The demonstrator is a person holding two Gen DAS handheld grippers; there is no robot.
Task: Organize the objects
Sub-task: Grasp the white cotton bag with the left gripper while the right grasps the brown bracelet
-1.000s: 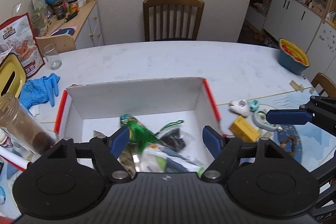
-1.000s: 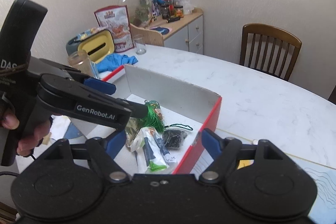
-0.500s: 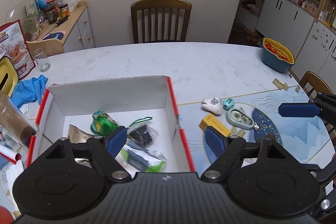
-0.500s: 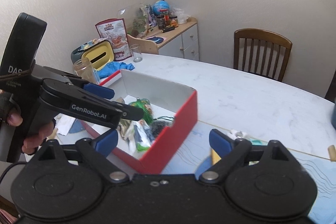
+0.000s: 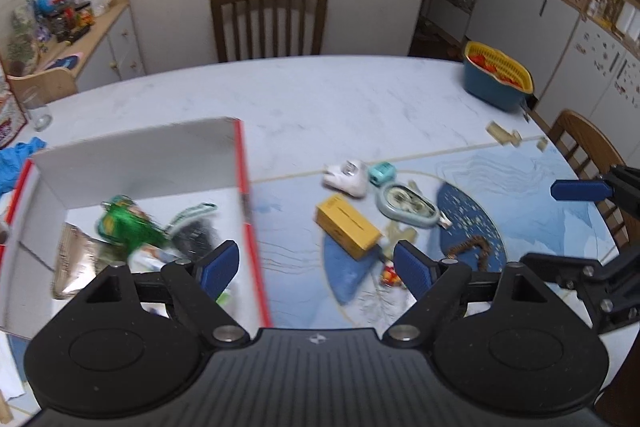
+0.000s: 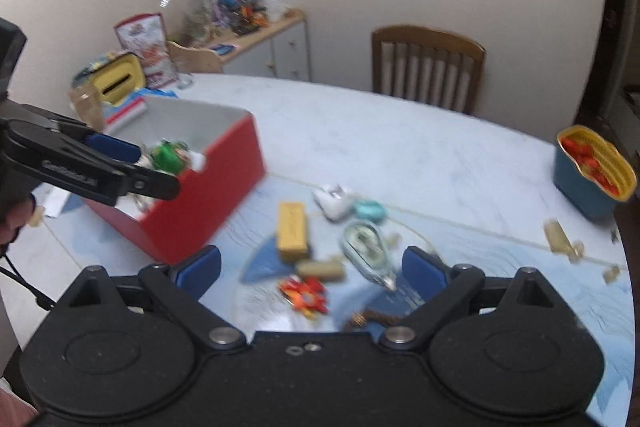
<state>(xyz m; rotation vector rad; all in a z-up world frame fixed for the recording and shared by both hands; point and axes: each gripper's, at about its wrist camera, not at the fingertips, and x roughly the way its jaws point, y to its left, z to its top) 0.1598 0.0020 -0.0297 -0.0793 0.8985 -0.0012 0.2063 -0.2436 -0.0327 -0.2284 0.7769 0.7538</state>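
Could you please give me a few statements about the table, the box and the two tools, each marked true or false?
1. The red box already holds several items, one a green packet. True.
2. The left tool is clamped on the yellow box. False: its jaws stand open with nothing gripped, and the yellow box lies on the table.
3. The yellow box lies outside the red box. True.
4. The right tool holds the red-and-orange toy. False: its jaws are open and empty; the toy lies on the table.
5. The blue basket with the yellow insert stands inside the red box. False: it stands apart, near the table's far edge.
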